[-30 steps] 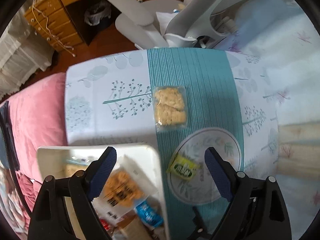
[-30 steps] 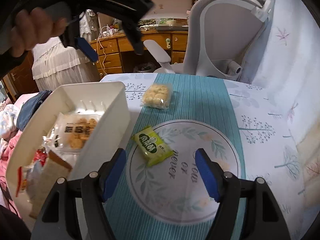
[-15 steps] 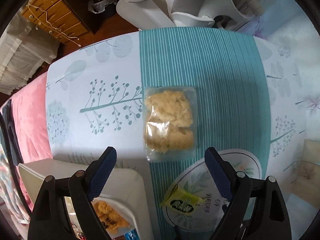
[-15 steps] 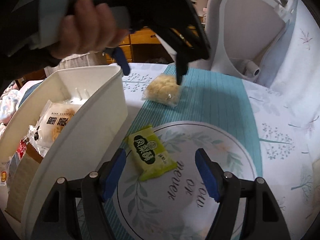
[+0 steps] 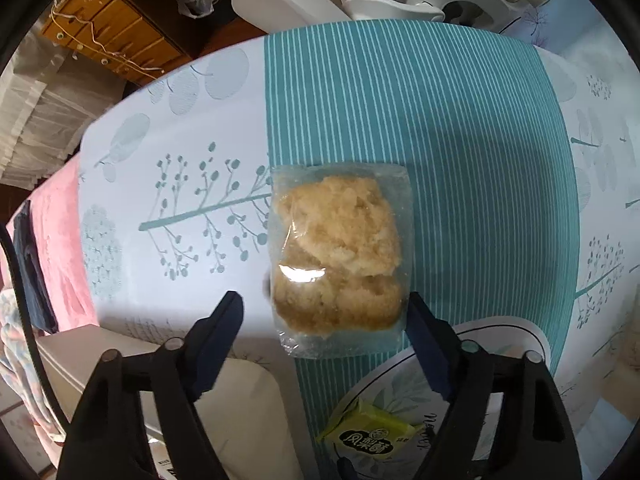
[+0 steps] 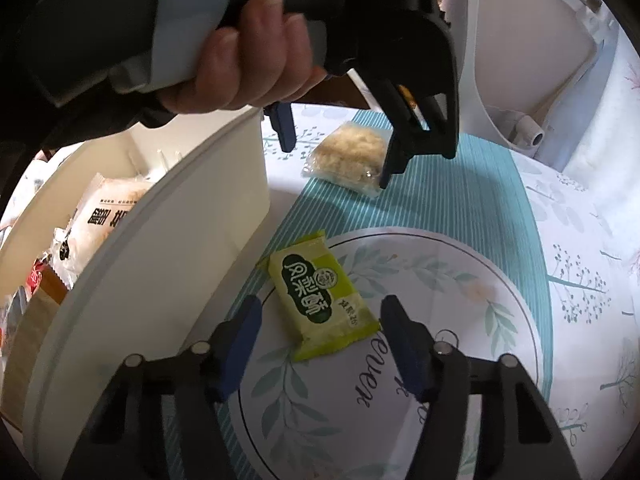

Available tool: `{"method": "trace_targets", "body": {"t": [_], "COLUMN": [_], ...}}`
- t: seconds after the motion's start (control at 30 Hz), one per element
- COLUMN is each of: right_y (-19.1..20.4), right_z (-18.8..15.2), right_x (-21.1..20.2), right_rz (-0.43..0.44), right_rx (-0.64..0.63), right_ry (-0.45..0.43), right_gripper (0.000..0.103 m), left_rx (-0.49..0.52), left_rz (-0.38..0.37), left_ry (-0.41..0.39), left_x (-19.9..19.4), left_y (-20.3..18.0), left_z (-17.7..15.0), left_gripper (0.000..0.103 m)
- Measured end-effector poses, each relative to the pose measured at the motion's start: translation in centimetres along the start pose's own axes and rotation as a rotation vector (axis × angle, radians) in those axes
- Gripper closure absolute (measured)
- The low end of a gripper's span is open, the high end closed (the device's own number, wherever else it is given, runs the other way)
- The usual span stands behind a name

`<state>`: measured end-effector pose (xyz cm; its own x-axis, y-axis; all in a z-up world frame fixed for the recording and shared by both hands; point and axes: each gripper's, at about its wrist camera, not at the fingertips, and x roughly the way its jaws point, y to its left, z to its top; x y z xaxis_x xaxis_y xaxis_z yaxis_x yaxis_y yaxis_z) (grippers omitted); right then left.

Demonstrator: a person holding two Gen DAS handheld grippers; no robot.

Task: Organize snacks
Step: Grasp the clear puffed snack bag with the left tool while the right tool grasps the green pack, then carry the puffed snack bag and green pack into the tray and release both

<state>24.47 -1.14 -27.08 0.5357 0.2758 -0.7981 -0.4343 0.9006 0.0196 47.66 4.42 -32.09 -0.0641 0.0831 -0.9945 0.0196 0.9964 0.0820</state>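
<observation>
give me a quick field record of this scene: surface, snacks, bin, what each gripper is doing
surface: table with teal-striped, leaf-print cloth
clear packet: crumbly beige snack, flat on the teal stripe
green packet: flat on the cloth's round print, beside the bin
white bin: already holds several packets
left gripper: points down over the clear packet, jaws just been closing, one fingertip at the packet's edge, not yet clamped
right gripper: jaws just been closing around the green packet, pads not yet pressing
</observation>
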Motion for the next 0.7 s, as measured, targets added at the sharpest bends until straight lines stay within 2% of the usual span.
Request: {"method": "trace_targets", "body": {"t": [0.1, 0.27, 0.53, 0.7], "right_y": [-0.3, -0.7, -0.9, -1.0], "right_z": [0.0, -0.1, 0.0, 0.1], "right_x": [0.3, 0.6, 0.5, 0.2], "right_rz": [0.005, 0.006, 0.018, 0.002], "right_rx": [0.006, -0.001, 0.003, 0.007], "right_ry": [0.013, 0.039, 0.078, 0.100], "right_gripper": [0.049, 0.056, 0.062, 0.064], "left_rx": [-0.003, -0.024, -0.026, -0.022], "left_rz": [-0.014, -0.065, -0.052, -0.067], "left_ry": [0.006, 0.017, 0.026, 0.012], "left_x": [0.5, 1.1, 1.1, -1.0], "left_y": [-0.2, -0.4, -0.8, 0.0], "left_z": [0.2, 0.4, -0.2, -1.2], "left_gripper": [0.028, 0.042, 0.044, 0.044]}}
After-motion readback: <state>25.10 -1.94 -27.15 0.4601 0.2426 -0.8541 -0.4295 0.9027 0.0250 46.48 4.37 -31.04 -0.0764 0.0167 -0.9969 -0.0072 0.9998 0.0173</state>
